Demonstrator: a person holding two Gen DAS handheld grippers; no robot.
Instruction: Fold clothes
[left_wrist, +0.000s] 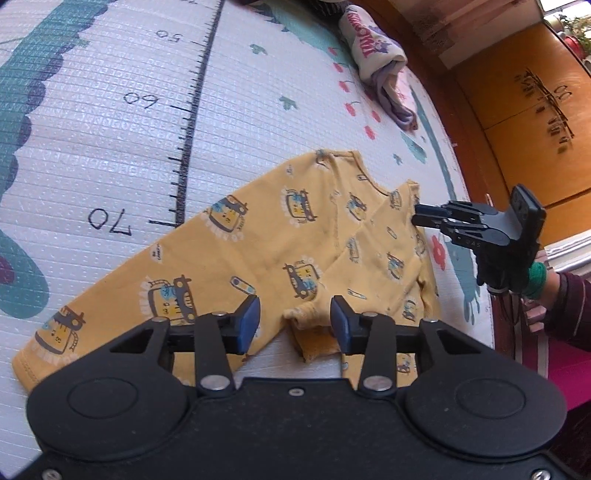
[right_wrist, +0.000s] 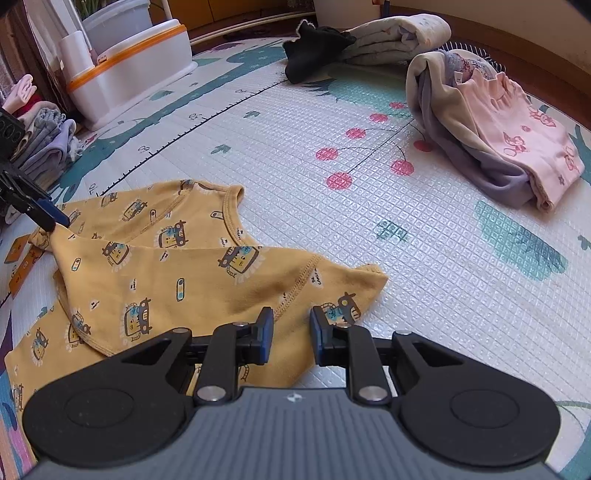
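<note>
1. While the sleeve lies folded across the shirt (left_wrist: 229, 236), we judge the step in hand to be settling that fold, so we should let go cleanly and not drag the cloth.
2. Our left gripper (left_wrist: 294, 318) stands released, its pads apart with the cuff (left_wrist: 308, 314) lying loose between them, untouched as far as we can see.
3. Our right gripper (right_wrist: 291, 334) is partly parted over the shirt's (right_wrist: 155, 266) edge at lower centre of its view; no pad visibly presses cloth.
4. Next, we judge, each gripper should take a hem corner and lift evenly, keeping the fold flat.
5. Our shirt is yellow with small car prints, lying flat on the mat (left_wrist: 110, 122), filling the lower middle of the left view, neckline toward the upper right.
6. Other clothes (right_wrist: 491, 147) lie well apart, upper right of the right view.
</note>
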